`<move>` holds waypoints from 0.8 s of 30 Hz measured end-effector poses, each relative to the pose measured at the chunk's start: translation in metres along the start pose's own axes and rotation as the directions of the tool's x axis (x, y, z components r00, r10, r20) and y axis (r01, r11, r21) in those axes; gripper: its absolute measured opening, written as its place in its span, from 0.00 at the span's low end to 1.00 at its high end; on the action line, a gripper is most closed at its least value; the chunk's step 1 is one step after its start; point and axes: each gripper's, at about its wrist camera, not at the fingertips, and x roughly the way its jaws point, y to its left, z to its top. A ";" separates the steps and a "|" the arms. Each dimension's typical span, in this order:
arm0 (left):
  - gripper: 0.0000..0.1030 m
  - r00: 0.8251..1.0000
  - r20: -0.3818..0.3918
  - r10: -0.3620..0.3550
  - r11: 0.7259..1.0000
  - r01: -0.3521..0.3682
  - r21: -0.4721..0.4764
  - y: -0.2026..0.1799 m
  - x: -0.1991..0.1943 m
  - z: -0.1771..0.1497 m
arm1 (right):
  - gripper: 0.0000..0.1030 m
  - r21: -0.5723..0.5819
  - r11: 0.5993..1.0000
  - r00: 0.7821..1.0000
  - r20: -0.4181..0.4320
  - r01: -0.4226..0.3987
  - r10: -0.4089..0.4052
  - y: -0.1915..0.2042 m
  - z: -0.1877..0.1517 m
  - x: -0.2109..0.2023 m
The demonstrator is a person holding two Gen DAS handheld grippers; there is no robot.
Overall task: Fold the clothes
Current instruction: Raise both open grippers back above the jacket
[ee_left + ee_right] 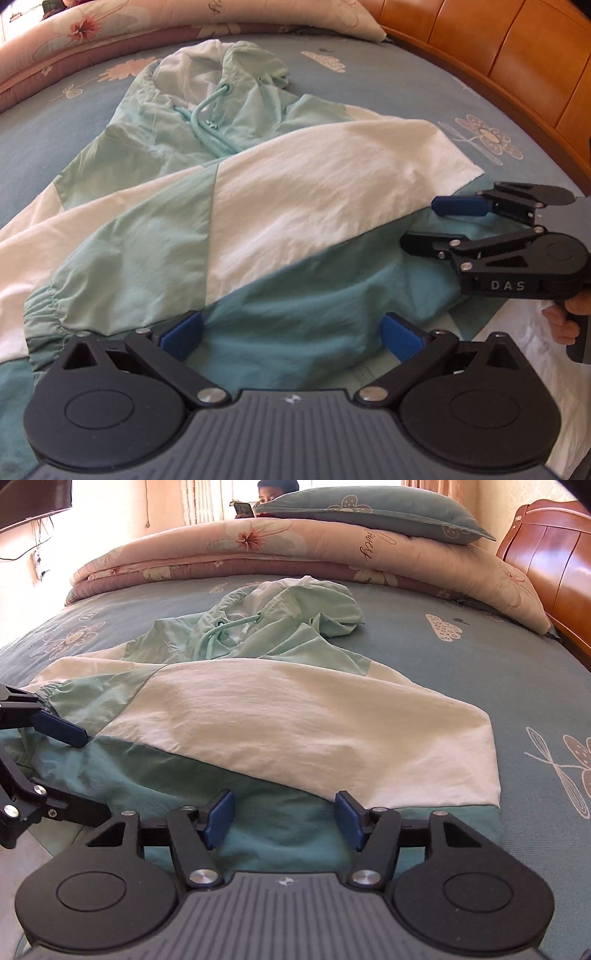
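Note:
A hooded jacket (258, 206) in mint green, white and teal lies on the bed, hood away from me, with a sleeve folded across the body; it also shows in the right wrist view (288, 716). My left gripper (291, 338) is open over the teal hem area, its blue pads on either side of the fabric. My right gripper (284, 818) is open over the teal hem too. In the left wrist view the right gripper (428, 225) comes in from the right, jaws apart around the jacket's edge. The left gripper (85, 775) shows at the left of the right wrist view.
The blue flowered bedsheet (498, 664) lies around the jacket. A folded pink quilt (295, 550) and a blue pillow (369, 513) lie at the far side. A wooden headboard (498, 55) runs on the right. A person with a phone (258, 502) sits behind the quilt.

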 end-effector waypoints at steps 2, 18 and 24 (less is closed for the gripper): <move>0.99 0.999 -0.023 0.024 1.000 -0.024 0.010 -0.007 0.000 -0.005 | 0.64 0.017 1.000 1.000 -0.019 0.019 -0.019 0.004 0.005 -0.009; 0.99 0.993 -0.115 0.032 0.999 -0.030 0.027 -0.056 -0.047 -0.085 | 0.67 0.243 0.970 0.992 -0.121 0.002 0.028 0.006 -0.072 -0.099; 0.99 0.987 -0.154 0.039 0.999 -0.039 0.005 -0.049 -0.040 -0.117 | 0.67 0.215 0.977 0.989 -0.144 0.010 0.022 0.010 -0.093 -0.103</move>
